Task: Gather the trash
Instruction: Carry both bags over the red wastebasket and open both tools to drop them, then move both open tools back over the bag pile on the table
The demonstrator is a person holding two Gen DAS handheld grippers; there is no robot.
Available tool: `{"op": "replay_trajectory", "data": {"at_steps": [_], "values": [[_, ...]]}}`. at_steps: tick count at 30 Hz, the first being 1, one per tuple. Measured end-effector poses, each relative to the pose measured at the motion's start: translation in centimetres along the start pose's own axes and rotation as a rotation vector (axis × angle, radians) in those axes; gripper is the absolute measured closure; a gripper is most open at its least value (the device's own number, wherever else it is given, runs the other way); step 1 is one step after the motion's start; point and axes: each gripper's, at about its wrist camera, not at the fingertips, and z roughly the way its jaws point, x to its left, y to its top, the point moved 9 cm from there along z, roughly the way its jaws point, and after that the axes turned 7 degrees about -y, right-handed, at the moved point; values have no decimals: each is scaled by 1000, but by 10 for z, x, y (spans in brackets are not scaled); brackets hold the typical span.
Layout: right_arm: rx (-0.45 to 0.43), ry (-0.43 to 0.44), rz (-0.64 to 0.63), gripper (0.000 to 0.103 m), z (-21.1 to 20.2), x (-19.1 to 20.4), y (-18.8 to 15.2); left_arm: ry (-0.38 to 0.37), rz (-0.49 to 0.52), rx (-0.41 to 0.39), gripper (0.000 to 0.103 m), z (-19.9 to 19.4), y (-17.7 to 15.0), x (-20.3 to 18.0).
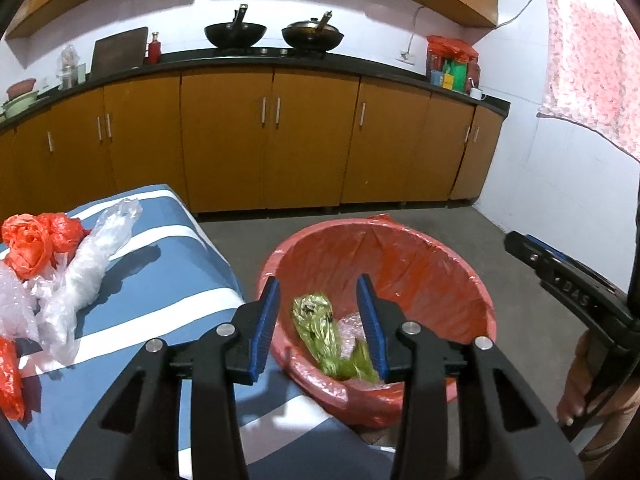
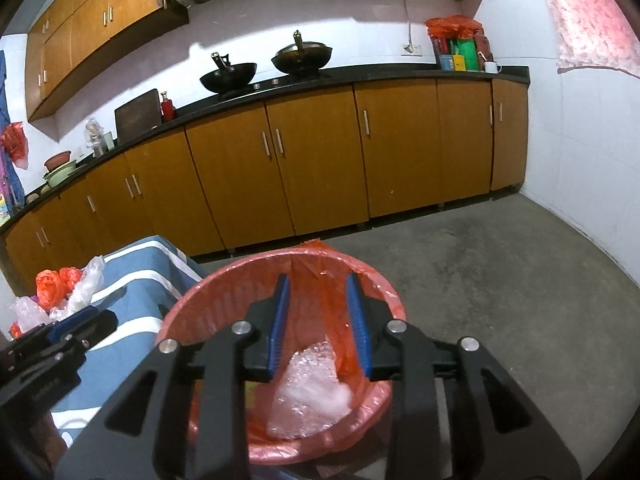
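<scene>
A round bin lined with a red bag (image 1: 420, 264) stands on the floor beside a blue-and-white striped table (image 1: 168, 280). A green wrapper (image 1: 316, 324) and clear plastic (image 2: 308, 392) lie inside the bin (image 2: 192, 312). My left gripper (image 1: 322, 320) is open and empty above the bin's near left rim. My right gripper (image 2: 318, 316) is open and empty over the bin. On the table lie a crumpled red bag (image 1: 32, 244), a clear plastic bag (image 1: 92, 264) and another red scrap (image 1: 10, 376). The left gripper also shows in the right wrist view (image 2: 76, 328).
Brown kitchen cabinets (image 1: 272, 140) with a black counter run along the back, holding two woks (image 1: 236, 34). Grey concrete floor (image 2: 500, 280) lies right of the bin. A white wall (image 1: 560, 184) is at the right. The right gripper's body (image 1: 568, 284) is at the left view's right edge.
</scene>
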Motion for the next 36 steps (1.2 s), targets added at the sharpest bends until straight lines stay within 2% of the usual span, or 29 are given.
{"op": "replay_trajectory", "data": {"at_steps": [8,16,20,30,36], "values": [[-16,-3,-15,70,-12,2,6,69,-16,-31,62,-29,-1,31],[-35,75,-54,70,-29,49,10,183,-33,-91,59,-84,-4,81],[-37,140,-82,70,-38,88,8,254,-53,-118,58,-116,-10,114],[-4,331,-203,70,-61,213,-19,512,-146,-144,50,-202,-46,224],[19,449,-272,63,-78,290,-37,612,-212,-141,42,-233,-63,276]]}}
